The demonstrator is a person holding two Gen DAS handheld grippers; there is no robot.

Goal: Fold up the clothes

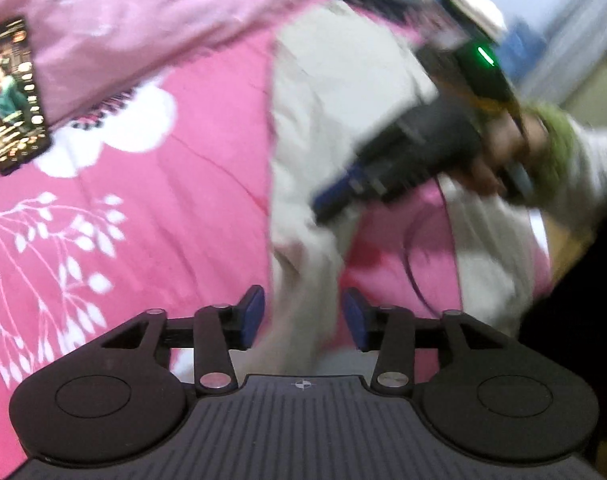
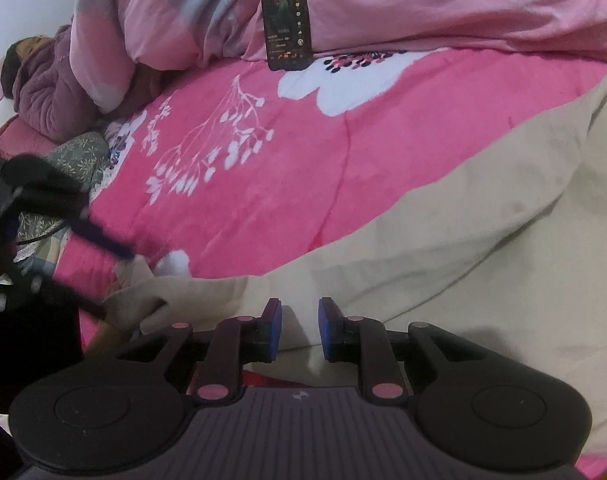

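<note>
Beige garment (image 2: 483,208) lies spread on the pink bedspread (image 2: 263,184), covering its near right part and running to the near edge; in the left wrist view the same garment (image 1: 323,100) is a blurred pale strip running from the far side to the near edge.

Left gripper (image 1: 302,316): jaws spread, blue pads apart with a wide gap, a strip of the beige cloth lying in line between them; blurred, cannot tell if the pads touch it. From the right wrist view the left gripper (image 2: 115,276) sits at the near left edge of the bedspread by the garment's bunched corner; motion blur there.

Right gripper (image 2: 299,330): jaws spread, narrower gap, hovering over the garment's near edge, nothing pinched. In the left wrist view the right gripper (image 1: 343,196) is over the beige cloth, held by a hand (image 1: 499,156), green light on its body.

Phone (image 2: 285,16), screen lit, leans against the pale pink duvet (image 2: 443,8) at the far edge of the bedspread; white flower print (image 2: 343,80) just beside it.
</note>
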